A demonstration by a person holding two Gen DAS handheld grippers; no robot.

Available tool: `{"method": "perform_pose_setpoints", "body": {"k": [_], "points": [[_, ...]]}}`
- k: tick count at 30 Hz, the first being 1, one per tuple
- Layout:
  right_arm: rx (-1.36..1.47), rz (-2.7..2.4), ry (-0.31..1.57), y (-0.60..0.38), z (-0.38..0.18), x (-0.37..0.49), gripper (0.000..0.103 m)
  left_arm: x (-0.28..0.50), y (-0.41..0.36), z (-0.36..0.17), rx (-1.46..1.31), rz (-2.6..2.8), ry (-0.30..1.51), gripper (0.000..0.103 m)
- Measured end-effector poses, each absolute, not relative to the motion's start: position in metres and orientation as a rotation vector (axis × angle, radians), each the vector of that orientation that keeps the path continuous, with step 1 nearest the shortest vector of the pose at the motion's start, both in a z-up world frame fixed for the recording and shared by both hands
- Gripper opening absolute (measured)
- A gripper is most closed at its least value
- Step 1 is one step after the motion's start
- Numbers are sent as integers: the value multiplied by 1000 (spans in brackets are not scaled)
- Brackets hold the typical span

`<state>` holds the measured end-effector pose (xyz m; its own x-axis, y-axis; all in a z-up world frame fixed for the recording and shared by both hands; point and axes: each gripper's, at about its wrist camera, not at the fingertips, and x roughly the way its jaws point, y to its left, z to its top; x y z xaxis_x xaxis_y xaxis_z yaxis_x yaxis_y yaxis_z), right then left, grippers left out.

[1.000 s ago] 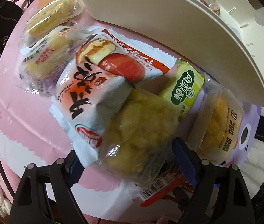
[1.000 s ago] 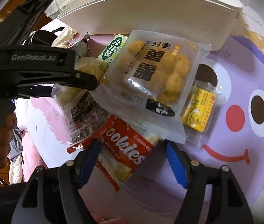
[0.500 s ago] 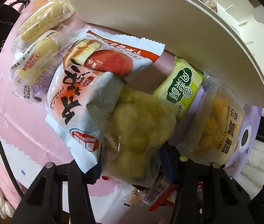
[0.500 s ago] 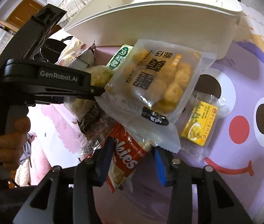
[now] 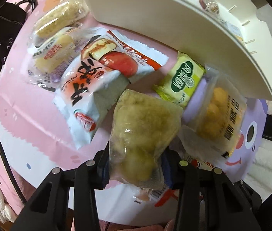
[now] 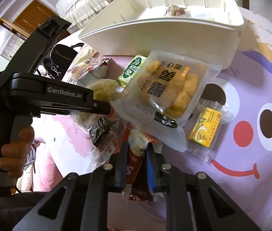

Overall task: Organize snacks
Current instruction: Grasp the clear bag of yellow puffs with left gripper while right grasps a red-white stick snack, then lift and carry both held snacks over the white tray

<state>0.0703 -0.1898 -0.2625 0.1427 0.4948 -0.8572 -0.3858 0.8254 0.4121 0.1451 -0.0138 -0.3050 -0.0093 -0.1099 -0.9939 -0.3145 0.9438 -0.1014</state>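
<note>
My left gripper [image 5: 137,165] is closing, its blue pads pressing the lower end of a clear bag of yellow-green puffs [image 5: 143,127], which is lifted off the pile. My right gripper [image 6: 136,165] is also closing and squeezes a red cookies packet [image 6: 134,161] between its pads. The white storage bin [image 5: 174,19] [image 6: 164,36] stands just behind the heap. In the right wrist view the left gripper's finger [image 6: 89,105] reaches in from the left, held by a hand [image 6: 11,144], with the puff bag [image 6: 101,90] under it.
Loose snacks lie on the pink and purple cartoon cloth [image 6: 251,115]: a red-and-white packet [image 5: 86,100], an apple-print packet [image 5: 120,59], a green packet [image 5: 182,80], a clear pack of golden balls [image 6: 170,92], a small yellow packet [image 6: 205,129] and bread packs [image 5: 59,21]. A black bag [image 5: 3,28] sits far left.
Both grippers have closed from wide open onto their packets. The puff bag and the cookies packet have lifted slightly, and the cookies packet has crumpled between the right pads.
</note>
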Motion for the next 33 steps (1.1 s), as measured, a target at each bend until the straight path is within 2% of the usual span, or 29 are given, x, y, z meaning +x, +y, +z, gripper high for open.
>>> {"method": "perform_pose_setpoints", "body": {"k": [5, 14, 33], "points": [[72, 621, 1246, -197, -246, 59, 12, 128, -17, -286, -344, 146, 1581, 41], [35, 595, 1184, -203, -213, 54, 12, 108, -13, -238, -333, 95, 1545, 41], [1, 583, 906, -213, -125, 89, 12, 144, 5, -133, -255, 26, 1383, 42]]}}
